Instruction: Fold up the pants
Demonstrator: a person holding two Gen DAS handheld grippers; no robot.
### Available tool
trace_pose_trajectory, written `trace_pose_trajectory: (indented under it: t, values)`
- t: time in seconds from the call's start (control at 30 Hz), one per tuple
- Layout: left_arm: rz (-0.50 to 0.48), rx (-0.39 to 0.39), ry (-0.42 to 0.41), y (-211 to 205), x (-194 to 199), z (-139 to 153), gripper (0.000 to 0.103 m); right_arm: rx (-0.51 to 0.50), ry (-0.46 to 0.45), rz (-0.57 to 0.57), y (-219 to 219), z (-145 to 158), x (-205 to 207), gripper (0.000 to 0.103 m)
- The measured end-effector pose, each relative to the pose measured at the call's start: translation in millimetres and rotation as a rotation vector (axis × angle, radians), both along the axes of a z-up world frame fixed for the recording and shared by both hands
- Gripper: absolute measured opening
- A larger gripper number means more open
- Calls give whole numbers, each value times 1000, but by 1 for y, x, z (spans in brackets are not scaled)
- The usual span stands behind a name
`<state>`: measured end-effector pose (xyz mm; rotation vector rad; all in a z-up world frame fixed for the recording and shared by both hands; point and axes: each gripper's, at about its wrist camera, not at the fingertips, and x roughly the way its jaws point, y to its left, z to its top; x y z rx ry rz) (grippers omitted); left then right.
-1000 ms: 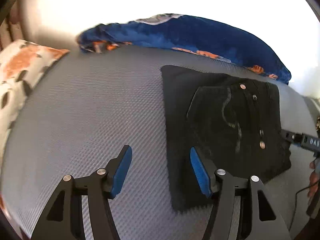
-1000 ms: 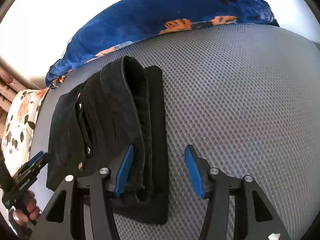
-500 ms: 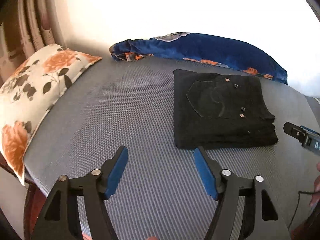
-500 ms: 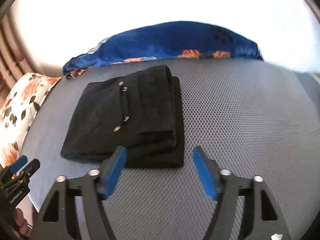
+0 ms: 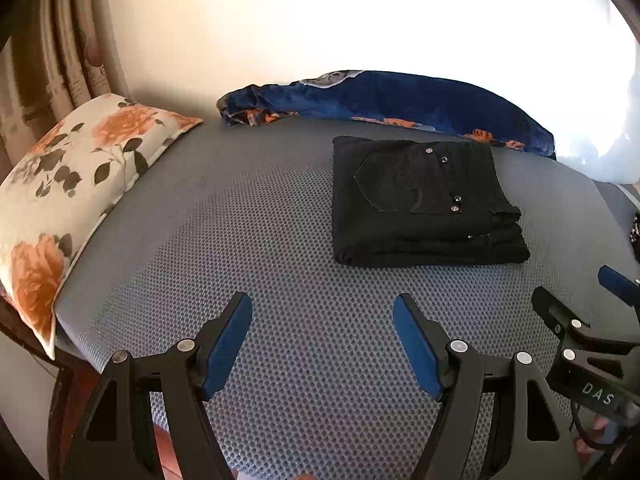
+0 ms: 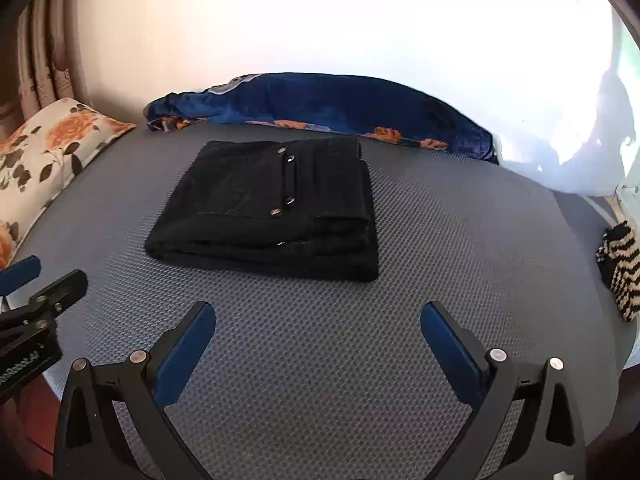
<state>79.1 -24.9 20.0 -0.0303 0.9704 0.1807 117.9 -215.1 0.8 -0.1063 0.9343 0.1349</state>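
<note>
Blue-padded tools hang released above the grey mesh bed, nothing between their jaws.
The left tool (image 5: 322, 330) is spread; the right tool (image 6: 318, 340) is opening wider. Ahead of both lie the folded black pants (image 6: 276, 208), untouched. Beyond them, a blue blanket (image 6: 340, 104); far left, a floral pillow (image 5: 76, 184).

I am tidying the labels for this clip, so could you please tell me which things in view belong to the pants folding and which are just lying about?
Job: folded black pants; left gripper; right gripper, jaws opening, nothing between.
Lying about: floral pillow; blue blanket; striped cloth.
</note>
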Motion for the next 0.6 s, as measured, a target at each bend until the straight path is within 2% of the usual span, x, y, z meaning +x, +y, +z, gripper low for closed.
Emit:
trace_pose_trajectory:
  t: [0.6]
  values:
    - [2,32,-1,-5,-8,-1,73,20,14,3,2,-4,-12,102]
